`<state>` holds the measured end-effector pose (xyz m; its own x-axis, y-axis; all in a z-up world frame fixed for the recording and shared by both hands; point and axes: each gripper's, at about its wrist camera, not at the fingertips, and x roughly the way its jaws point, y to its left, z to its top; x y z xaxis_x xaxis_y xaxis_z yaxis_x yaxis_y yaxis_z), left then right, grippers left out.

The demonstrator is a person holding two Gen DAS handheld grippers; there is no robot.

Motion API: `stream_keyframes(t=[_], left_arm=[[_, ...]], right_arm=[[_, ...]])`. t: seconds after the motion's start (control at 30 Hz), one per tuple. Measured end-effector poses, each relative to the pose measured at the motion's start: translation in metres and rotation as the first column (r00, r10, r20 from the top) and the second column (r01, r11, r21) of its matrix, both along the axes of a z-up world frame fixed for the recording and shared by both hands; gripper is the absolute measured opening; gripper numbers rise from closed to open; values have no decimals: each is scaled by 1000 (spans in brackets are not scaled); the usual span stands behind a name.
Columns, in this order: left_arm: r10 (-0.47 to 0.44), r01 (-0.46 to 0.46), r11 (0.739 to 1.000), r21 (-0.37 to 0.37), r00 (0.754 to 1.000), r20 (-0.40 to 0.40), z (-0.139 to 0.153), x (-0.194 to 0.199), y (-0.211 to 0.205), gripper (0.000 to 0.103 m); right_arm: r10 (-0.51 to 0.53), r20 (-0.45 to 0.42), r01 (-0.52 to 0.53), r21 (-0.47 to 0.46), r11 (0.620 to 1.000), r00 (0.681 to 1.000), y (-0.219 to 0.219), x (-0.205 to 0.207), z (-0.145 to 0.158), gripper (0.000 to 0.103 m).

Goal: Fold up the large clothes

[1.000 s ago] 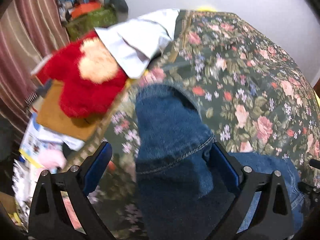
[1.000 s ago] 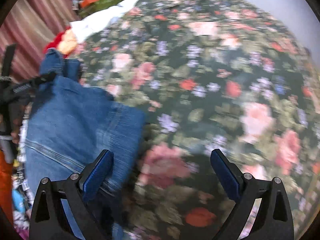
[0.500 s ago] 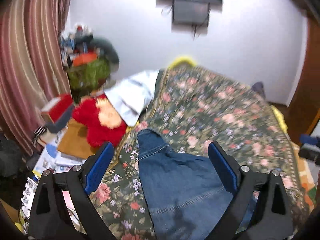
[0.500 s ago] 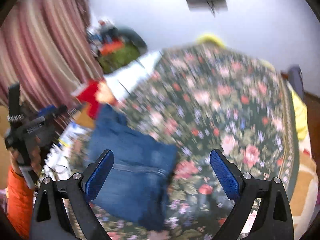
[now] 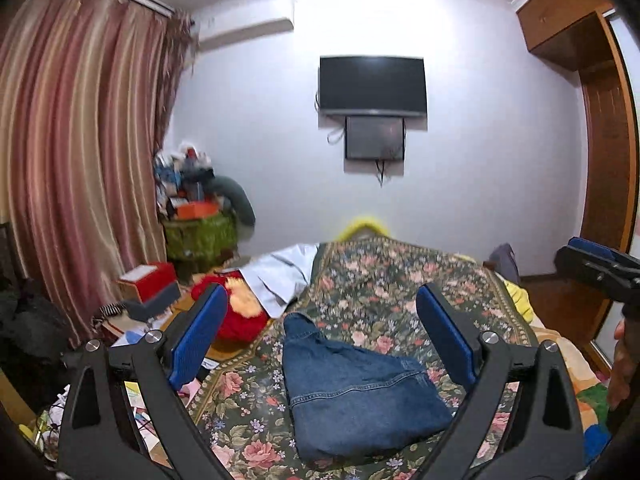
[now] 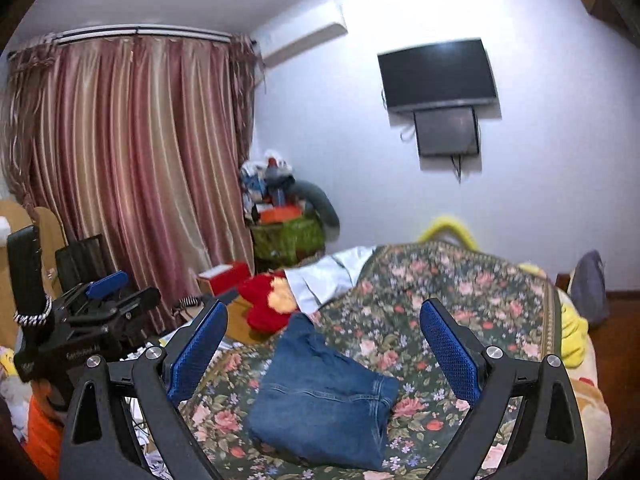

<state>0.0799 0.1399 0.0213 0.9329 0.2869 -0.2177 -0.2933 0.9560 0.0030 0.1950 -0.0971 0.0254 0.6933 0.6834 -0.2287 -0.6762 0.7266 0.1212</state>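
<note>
Jeans, gripped a second ago, are now left folded on the floral bedspread, released by the left gripper and right gripper, both raised back with jaws spread wide.

Open floral bedspread is seen beyond and to the right of the folded jeans, where passage over the bed is unobstructed up to the far wall. The bed's left edge is crowded by a red plush toy and a white garment, both just beside the jeans' far corner. Floor space left of the bed is blocked by boxes, papers and a heaped green basket near the curtain. The right side is bounded by a wooden wardrobe.
</note>
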Motion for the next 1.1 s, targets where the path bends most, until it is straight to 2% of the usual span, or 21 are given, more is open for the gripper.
stream_keyframes(t=[0.17, 0.33, 1.1], left_arm=[[22, -23, 999, 31, 999, 25, -3, -20, -25, 97], [16, -16, 1000, 26, 1000, 16, -10, -23, -35, 97], [10, -10, 1000, -13, 1000, 17, -14, -26, -29, 97]], right_arm=[[-23, 41, 23, 5, 1000, 999, -1, -36, 0, 97], [-43, 13, 43, 9, 999, 999, -4, -52, -8, 97], [-44, -20, 44, -13, 999, 999, -7, -46, -19, 97]])
